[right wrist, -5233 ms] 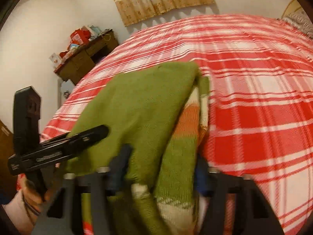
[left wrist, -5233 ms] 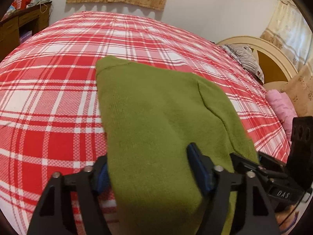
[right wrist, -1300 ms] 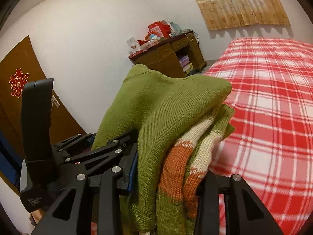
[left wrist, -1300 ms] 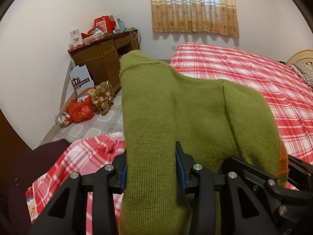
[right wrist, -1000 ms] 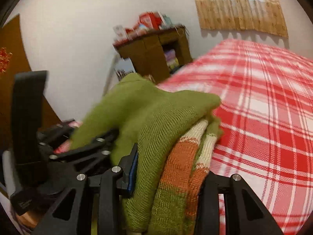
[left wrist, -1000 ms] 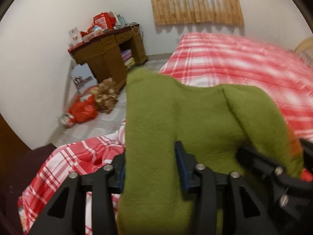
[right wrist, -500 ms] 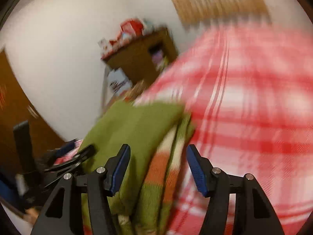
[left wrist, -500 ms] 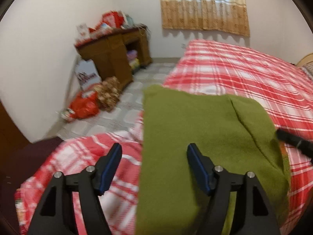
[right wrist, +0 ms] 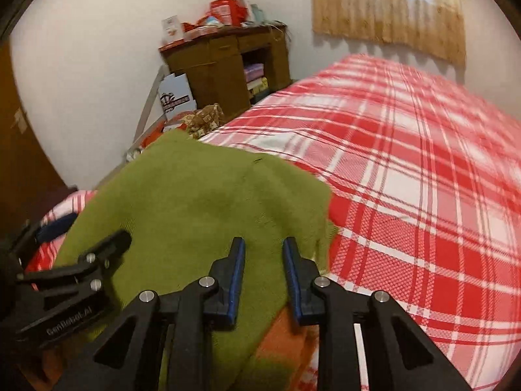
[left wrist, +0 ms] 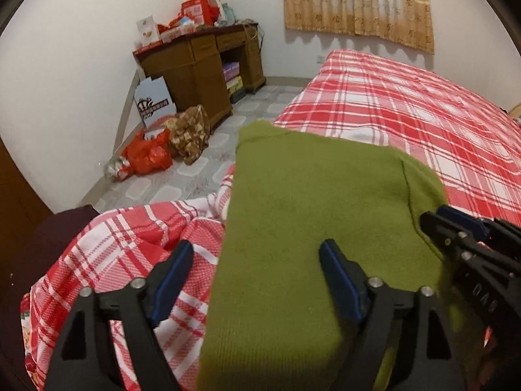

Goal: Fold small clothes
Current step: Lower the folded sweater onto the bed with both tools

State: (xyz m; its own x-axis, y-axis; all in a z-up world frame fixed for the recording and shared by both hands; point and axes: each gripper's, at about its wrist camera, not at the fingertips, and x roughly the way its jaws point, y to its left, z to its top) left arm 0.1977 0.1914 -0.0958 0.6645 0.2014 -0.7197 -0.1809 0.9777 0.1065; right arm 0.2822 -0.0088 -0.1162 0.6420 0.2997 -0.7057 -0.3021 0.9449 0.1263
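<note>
Released since the frames a second ago: green sweater (left wrist: pixel 302 228) no longer clamped and raised, now laid flat. Landmark: bed (left wrist: pixel 407 110) with red plaid cover.

- Sweater folded, lying at the bed's near corner, far edge overhanging toward the floor side. Orange stripe of an under layer exposed at the near edge in the right wrist view.
- Wooden desk (left wrist: pixel 202 65) beyond the bed's foot, against the wall, carrying red boxes and cards.
- Red bag (left wrist: pixel 146 156) on the floor between desk and bed.
- Left gripper (left wrist: pixel 254 280) over the bed corner: fingers spread wide, straddling the sweater's left edge, not gripping.
- Right gripper (right wrist: pixel 262 273) over the sweater's near right part: fingers narrow, a gap between them; grip on cloth cannot be confirmed.
</note>
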